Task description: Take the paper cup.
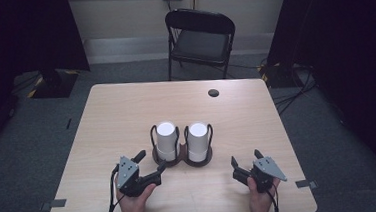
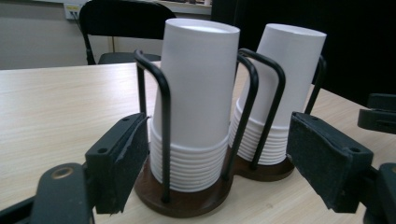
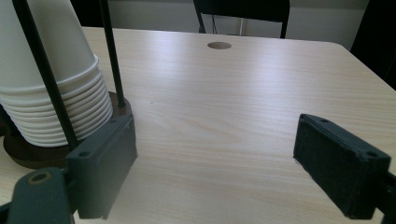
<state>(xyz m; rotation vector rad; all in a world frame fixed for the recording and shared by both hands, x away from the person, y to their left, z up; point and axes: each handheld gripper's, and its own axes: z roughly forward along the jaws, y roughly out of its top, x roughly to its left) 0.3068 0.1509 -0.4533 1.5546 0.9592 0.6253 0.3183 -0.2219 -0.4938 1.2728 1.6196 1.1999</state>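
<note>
Two stacks of upside-down white paper cups, a left stack (image 1: 166, 137) (image 2: 196, 93) and a right stack (image 1: 198, 138) (image 2: 285, 84) (image 3: 46, 70), stand in a black wire holder on a brown double base (image 1: 207, 160) (image 2: 187, 203) (image 3: 28, 156) at the table's middle front. My left gripper (image 1: 152, 162) (image 2: 222, 158) is open, its jaws on either side of the left stack's lower rims, just short of the base. Off to the right of the holder, my right gripper (image 1: 246, 159) (image 3: 219, 163) is open over bare wood, with its left jaw close to the base.
The light wooden table (image 1: 126, 115) has a round cable hole (image 1: 213, 92) (image 3: 219, 45) near its far edge. A black folding chair (image 1: 201, 40) stands behind it. Dark curtains hang at both sides, and cables lie on the floor at the right.
</note>
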